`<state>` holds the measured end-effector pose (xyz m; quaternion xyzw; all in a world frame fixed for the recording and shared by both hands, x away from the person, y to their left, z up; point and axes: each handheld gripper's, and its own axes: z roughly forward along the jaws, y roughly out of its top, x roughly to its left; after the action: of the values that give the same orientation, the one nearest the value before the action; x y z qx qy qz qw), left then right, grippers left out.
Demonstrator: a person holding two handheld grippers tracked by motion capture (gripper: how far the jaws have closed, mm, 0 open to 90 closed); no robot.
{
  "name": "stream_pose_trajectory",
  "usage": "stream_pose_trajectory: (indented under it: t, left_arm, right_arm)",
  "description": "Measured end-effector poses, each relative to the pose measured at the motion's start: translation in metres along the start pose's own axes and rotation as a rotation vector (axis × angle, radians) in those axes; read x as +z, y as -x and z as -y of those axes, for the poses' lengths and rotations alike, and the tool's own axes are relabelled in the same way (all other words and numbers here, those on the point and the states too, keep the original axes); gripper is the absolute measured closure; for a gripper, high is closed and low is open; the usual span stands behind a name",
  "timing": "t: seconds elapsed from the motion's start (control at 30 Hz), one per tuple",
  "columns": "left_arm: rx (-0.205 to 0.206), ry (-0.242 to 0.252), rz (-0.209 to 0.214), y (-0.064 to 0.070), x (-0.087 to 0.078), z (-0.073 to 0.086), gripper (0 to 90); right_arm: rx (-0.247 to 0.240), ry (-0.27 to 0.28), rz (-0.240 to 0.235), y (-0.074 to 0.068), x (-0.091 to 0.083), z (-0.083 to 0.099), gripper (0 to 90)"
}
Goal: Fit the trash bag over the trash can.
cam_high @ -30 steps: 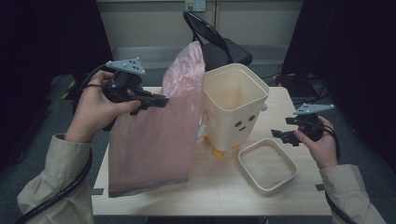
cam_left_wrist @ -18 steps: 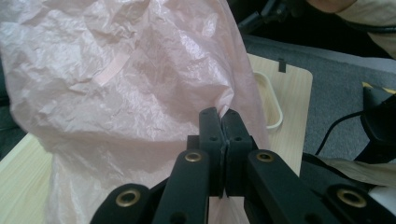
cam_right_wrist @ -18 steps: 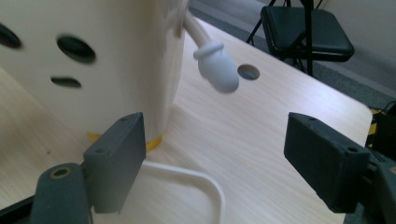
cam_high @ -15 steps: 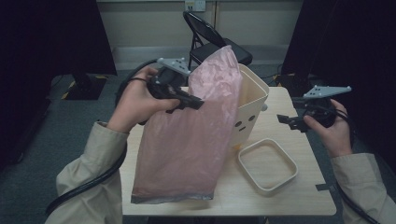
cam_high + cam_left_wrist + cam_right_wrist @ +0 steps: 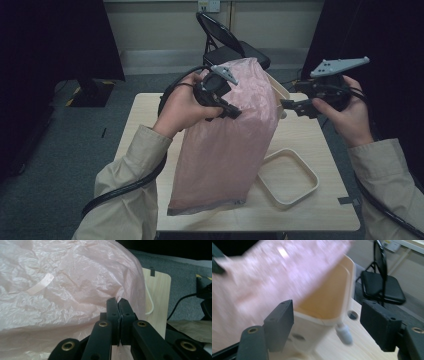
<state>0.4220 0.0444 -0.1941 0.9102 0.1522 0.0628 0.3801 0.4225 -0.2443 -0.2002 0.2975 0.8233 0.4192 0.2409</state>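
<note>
Pinching the pink bag, left tongs lift it beside gaping right tongs.

left gripper: jaws clamped, raised | right gripper: jaws apparently apart, raised

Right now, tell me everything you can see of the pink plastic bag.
The pink bag is thin, crinkled, translucent plastic, large and puffed out. It hangs lifted above the table, its bottom seam near the front edge, its top against the cream bin behind it. The left gripper pinches a fold of it with jaws shut. A strip of clear tape sticks to its side. The right gripper is open, apart from it.
</note>
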Motion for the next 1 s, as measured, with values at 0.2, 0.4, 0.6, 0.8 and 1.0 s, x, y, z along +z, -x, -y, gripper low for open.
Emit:
stream_pose_trajectory:
  t: [0.2,0.4,0.6,0.8,1.0]
  left_arm:
    - [-0.015,0.016,0.011,-0.002,0.0,0.003,88.5]
    - [-0.069,0.124,-0.02,-0.009,-0.012,0.015,59.7]
    - [-0.14,0.176,-0.232,-0.038,-0.039,0.04,33.6]
    - [-0.241,0.165,-0.234,-0.061,-0.027,0.065,32.2]
    - [-0.218,0.214,-0.125,-0.058,-0.007,0.052,39.2]
  right_arm:
    - [-0.023,-0.028,-0.104,-0.025,0.034,-0.036,36.7]
    - [-0.028,-0.182,-0.162,-0.039,0.075,-0.041,44.9]
    - [-0.045,-0.243,-0.161,-0.038,0.082,-0.035,46.6]
    - [-0.039,-0.253,-0.132,-0.039,0.082,-0.034,42.6]
    - [-0.047,-0.238,-0.137,-0.04,0.083,-0.033,38.8]
